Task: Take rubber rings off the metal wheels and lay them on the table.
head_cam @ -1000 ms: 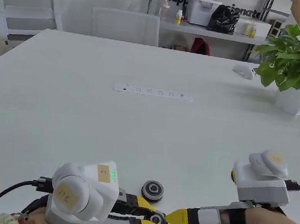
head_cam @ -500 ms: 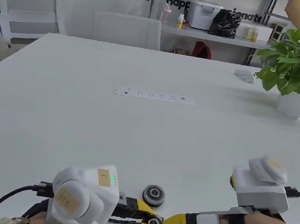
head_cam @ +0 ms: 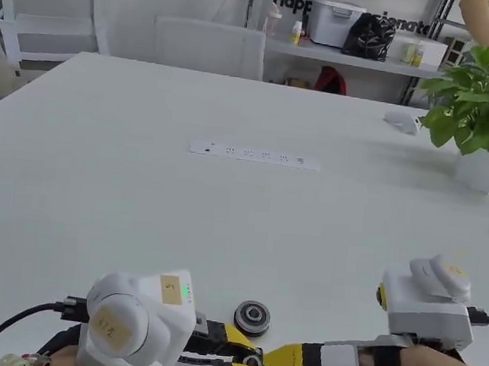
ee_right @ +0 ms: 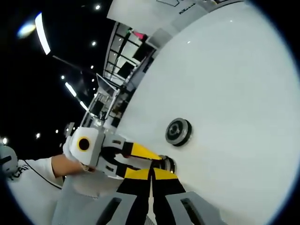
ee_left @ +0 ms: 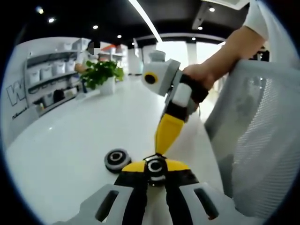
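Observation:
My left gripper (head_cam: 247,365) sits at the table's near edge, shut on a small metal wheel (ee_left: 155,166) with a black rubber ring around it. The same held wheel (ee_right: 167,164) appears between the yellow fingers in the right gripper view. From the right, my right gripper (head_cam: 275,358) comes in with its yellow jaws pressed together, and the tip meets the held wheel's rim. Whether it pinches the ring is hidden. A second wheel (head_cam: 253,316) with its black ring lies flat on the table just beyond both tips, and it is the loose wheel (ee_left: 117,159) in the left gripper view.
Across the middle of the white table (head_cam: 142,192) lies a white power strip (head_cam: 253,156). A potted plant (head_cam: 480,100) stands at the far right, with a small white object (head_cam: 399,119) beside it. A white chair (head_cam: 209,46) and shelves stand behind the table.
The head camera has shifted slightly. Both grippers and both wheels keep their places, tips still meeting at the held wheel.

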